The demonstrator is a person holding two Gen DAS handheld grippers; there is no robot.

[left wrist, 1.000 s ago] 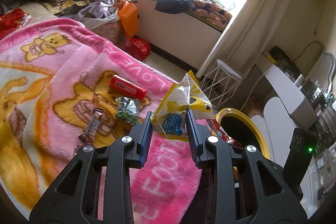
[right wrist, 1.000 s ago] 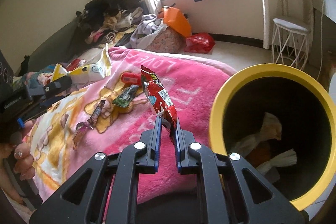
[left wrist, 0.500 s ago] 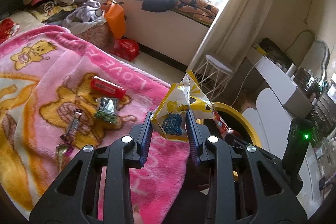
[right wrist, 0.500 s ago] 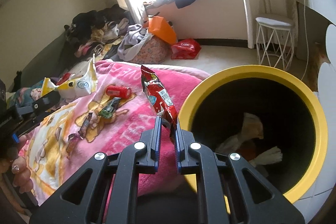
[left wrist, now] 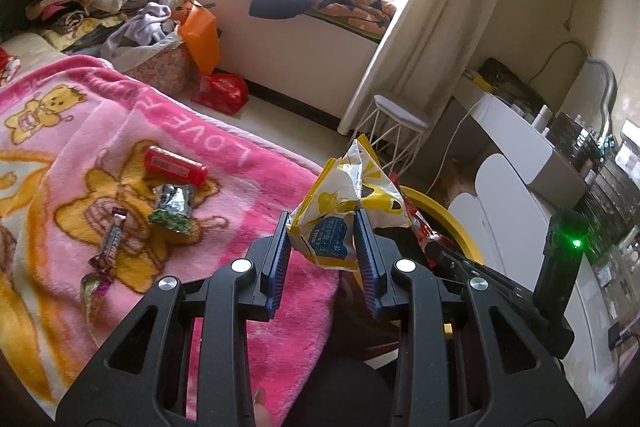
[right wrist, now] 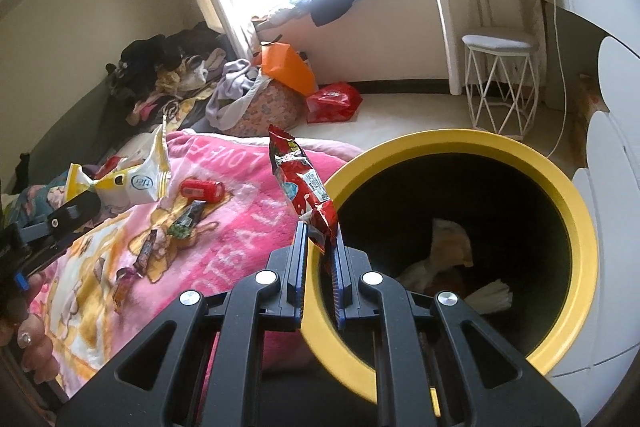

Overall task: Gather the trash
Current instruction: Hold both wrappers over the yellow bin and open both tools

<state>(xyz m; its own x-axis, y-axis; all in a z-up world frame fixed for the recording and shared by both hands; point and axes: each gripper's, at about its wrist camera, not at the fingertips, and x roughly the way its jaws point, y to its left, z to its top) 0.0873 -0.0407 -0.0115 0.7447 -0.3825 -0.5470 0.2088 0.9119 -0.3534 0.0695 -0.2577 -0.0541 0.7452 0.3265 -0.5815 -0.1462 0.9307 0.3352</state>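
Two wrappers are riding in my grippers at once, and that is where the risk is sitting. My right gripper [right wrist: 320,259] is clenching only the bottom corner of the red snack packet [right wrist: 302,187], which is standing tall above the jaws with its long axis running up and leaning slightly left, its torn top pointing toward the far window. It is hanging right over the near-left rim of the yellow bin [right wrist: 560,195], so I judge that letting go now could drop it on the rim or onto the pink blanket [left wrist: 240,163] rather than inside; the thin foil could also be slipping out of such a small bite.

My left gripper [left wrist: 322,255] is grasping the crumpled yellow-and-white bag [left wrist: 344,211] across its lower body, its crinkled open end pointing up and away. It is hovering over the blanket's right edge, short of the bin, and my right gripper is sitting between it and the opening, so I am risking a bump between the two.

Three more pieces are lying on the blanket to the left: a red tube [left wrist: 176,165], a green wrapper [left wrist: 172,207] and a dark candy wrapper [left wrist: 112,243].
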